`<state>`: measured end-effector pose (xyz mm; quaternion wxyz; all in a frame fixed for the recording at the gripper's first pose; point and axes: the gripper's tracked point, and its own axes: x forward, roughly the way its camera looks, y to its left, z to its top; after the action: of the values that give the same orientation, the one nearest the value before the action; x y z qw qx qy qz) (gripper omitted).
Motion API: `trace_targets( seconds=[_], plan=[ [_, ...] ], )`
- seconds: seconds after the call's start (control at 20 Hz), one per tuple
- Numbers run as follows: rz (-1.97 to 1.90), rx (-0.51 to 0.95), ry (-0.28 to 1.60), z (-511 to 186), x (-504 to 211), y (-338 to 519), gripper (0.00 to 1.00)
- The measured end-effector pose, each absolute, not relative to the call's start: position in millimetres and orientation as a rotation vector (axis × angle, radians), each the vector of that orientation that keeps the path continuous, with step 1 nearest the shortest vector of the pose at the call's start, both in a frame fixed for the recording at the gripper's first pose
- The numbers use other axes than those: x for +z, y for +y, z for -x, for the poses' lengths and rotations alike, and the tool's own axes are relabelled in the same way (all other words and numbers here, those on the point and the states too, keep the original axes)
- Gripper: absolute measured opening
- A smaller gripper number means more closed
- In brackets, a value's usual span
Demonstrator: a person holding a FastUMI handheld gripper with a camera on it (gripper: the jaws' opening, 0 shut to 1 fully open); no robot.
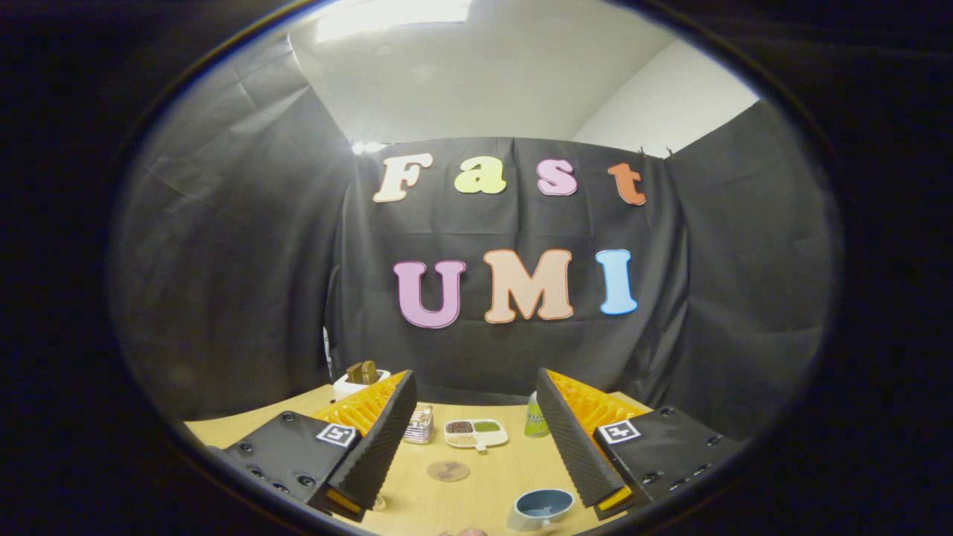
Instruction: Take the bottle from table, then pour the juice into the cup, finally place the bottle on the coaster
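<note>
My gripper (476, 447) is held above the wooden table (491, 469) with its fingers wide apart and nothing between them. A small green bottle (534, 417) stands far ahead, right beside the inner face of the right finger (577, 447). A round brown coaster (447, 470) lies flat on the table between the fingers, nearer the left one. A clear ribbed glass cup (419, 424) stands beyond the coaster, close to the left finger (376, 447).
A white divided dish (476, 433) with brown and green fillings sits between cup and bottle. A blue-lined bowl (543, 508) is near the table's front by the right finger. A white box with a brown object (360, 378) stands at the back left.
</note>
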<state>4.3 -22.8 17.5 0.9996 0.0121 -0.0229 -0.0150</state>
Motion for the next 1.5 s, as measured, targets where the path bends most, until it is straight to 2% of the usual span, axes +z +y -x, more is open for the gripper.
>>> trace_targets(
  seconds=[0.5,1.05,1.5],
  plan=[
    [0.021,-0.032,-0.064,-1,11,-10,1.0],
    [-0.063,0.014,-0.062,12,-4,51,1.0],
    [-0.099,0.036,-0.005,22,-55,110,1.0]
  ],
)
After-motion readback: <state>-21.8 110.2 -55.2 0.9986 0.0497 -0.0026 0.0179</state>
